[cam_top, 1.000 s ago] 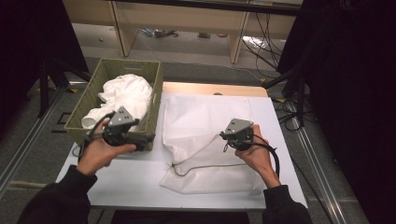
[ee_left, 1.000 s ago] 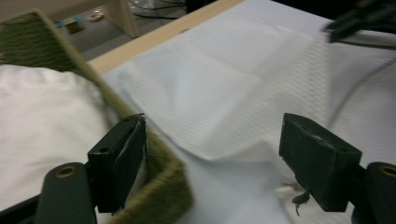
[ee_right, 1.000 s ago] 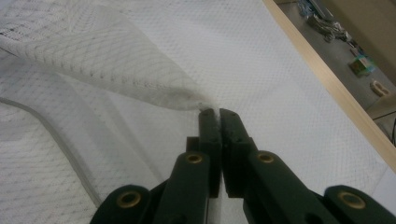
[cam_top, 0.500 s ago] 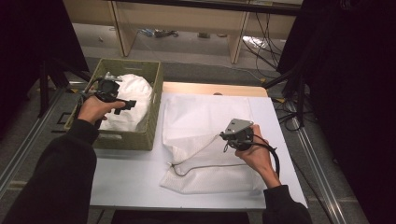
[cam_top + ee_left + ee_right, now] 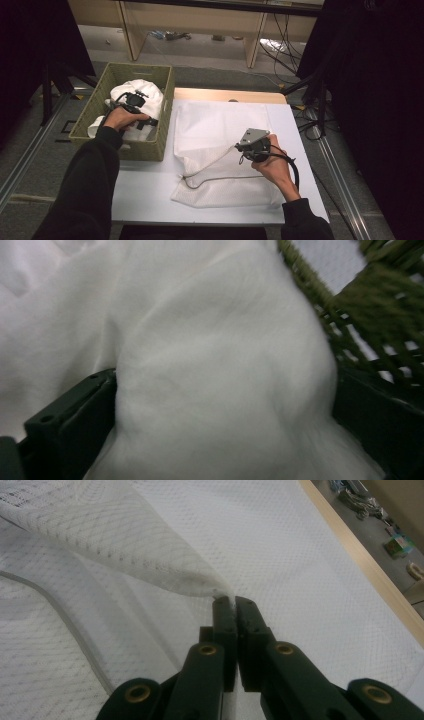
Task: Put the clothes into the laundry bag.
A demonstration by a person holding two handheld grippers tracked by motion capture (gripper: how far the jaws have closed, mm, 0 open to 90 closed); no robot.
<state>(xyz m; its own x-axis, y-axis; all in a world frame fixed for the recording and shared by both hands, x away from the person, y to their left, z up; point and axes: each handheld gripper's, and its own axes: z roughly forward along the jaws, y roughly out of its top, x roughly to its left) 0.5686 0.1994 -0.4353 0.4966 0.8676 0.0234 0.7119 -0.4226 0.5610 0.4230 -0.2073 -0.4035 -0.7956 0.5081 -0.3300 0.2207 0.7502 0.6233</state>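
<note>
Grey flooring and pale wooden shelving surround a white worktop seen from the high view, with dark curtains to either side.

A white mesh bag lies spread flat on the worktop, its drawstring cord curving across the near part. At the worktop's left edge stands an olive woven basket with a bundle of white cloth inside it.

The left gripper is down in the basket on top of the white cloth. In the left gripper view its jaws stand wide apart, one at each lower corner, having just been opening, and a rounded mound of the cloth bulges up between them. Whether the pads press on the cloth cannot be told from that view; the fabric sits loosely across the gap. The basket's woven wall runs along the upper right, just beside the cloth.

The right gripper is over the middle of the mesh bag, held by the person's right hand. In the right gripper view the right gripper has its jaws pressed together on a pinch of the mesh bag, and the fabric rises from the tips in a taut ridge that runs off to the upper left. The cord lies on the mesh at the left, apart from the jaws. The wooden edge of the worktop runs along the right.
</note>
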